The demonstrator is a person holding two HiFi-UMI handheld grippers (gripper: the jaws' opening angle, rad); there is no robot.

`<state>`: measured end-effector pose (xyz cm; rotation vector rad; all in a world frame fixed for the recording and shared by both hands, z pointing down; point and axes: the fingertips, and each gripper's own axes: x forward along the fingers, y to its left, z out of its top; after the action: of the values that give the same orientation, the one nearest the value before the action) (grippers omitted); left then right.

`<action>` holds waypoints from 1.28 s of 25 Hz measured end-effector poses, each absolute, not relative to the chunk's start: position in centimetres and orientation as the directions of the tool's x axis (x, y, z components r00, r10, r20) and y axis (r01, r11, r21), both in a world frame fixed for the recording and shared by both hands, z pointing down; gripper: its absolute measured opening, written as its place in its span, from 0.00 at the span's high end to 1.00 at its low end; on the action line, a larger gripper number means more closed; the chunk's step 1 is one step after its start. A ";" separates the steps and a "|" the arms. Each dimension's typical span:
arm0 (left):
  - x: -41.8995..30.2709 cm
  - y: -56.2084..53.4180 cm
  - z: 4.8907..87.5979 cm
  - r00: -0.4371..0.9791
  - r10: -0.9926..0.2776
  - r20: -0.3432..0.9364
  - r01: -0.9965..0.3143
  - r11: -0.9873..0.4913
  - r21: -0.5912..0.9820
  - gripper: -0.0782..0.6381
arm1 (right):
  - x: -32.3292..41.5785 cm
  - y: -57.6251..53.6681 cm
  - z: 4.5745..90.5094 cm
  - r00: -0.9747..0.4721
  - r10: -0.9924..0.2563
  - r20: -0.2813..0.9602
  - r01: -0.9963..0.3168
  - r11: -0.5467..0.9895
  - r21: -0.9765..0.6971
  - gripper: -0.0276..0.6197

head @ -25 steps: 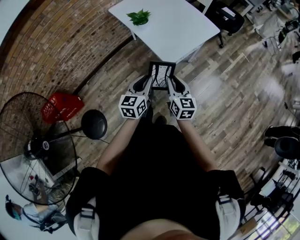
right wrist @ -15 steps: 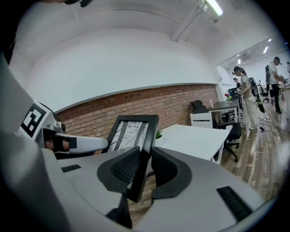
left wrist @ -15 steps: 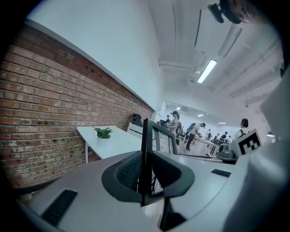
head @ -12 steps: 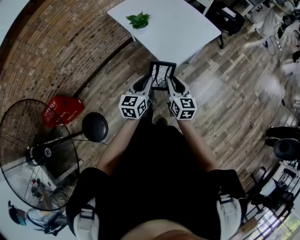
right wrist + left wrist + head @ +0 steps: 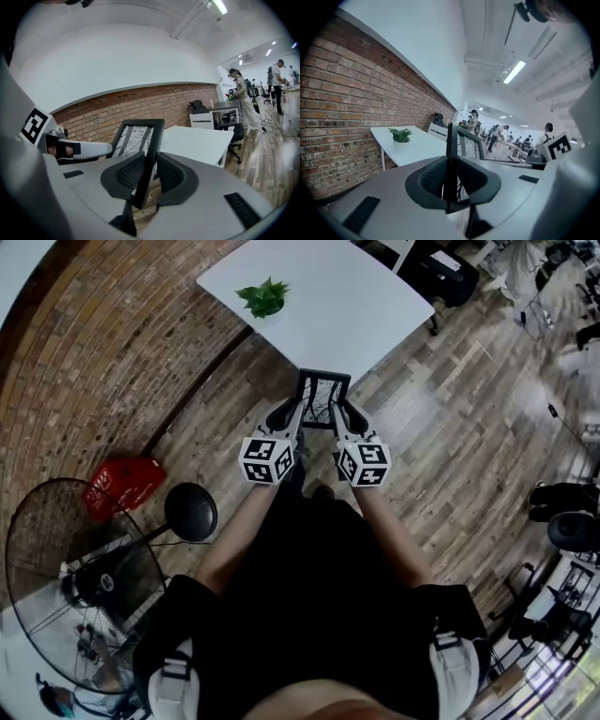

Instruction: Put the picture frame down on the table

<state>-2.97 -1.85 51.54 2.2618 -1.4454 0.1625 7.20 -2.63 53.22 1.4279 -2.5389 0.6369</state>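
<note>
Head view: picture frame (image 5: pixel 323 397) is in the air between both tools, over the wood floor and just short of the near edge of the white table (image 5: pixel 375 306), so not over the top yet. Step in hand looks like the carry-in. To do it well, move both hands as one unit so the frame doesn't rack, clear the table edge before lowering, and land on the bare top well apart from the potted plant (image 5: pixel 263 298). Set the bottom rail down first and release only once it's supported. Both forearms reach forward, roughly parallel, with the marker cubes side by side. Left gripper (image 5: pixel 294 414) is on the frame's left rail, right gripper (image 5: pixel 339 416) on its right rail. Left gripper view: both pads pinch the left rail, seen edge-on and upright. Table and plant lie ahead-left in front of the brick wall (image 5: pixel 333 108). Right gripper view: pads clamp the right rail low down and the frame leans slightly. The tabletop sits beyond it and the tool points a little downward.
</note>
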 end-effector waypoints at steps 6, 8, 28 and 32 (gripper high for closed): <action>-4.2 -5.7 53.3 0.475 -0.803 0.360 -0.868 -0.361 0.340 0.78 | 6.0 -6.0 54.8 -0.504 -0.779 0.373 -0.860 0.412 -0.301 0.83; -4.8 -7.1 53.9 0.481 -0.796 0.367 -0.865 -0.361 0.349 0.78 | 5.5 -7.2 55.1 -0.495 -0.782 0.379 -0.865 0.403 -0.299 0.83; -7.8 -17.1 55.5 0.567 -0.720 0.400 -0.823 -0.472 0.317 0.78 | 2.4 -16.5 56.8 -0.391 -0.824 0.409 -0.909 0.277 -0.311 0.84; -8.6 -18.4 55.5 0.573 -0.716 0.399 -0.819 -0.478 0.318 0.78 | 1.6 -17.6 56.9 -0.380 -0.831 0.406 -0.913 0.266 -0.311 0.84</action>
<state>-8.55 -18.38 55.54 2.3314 -1.2297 0.2897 1.59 -17.60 56.86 1.6464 -2.3657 0.7549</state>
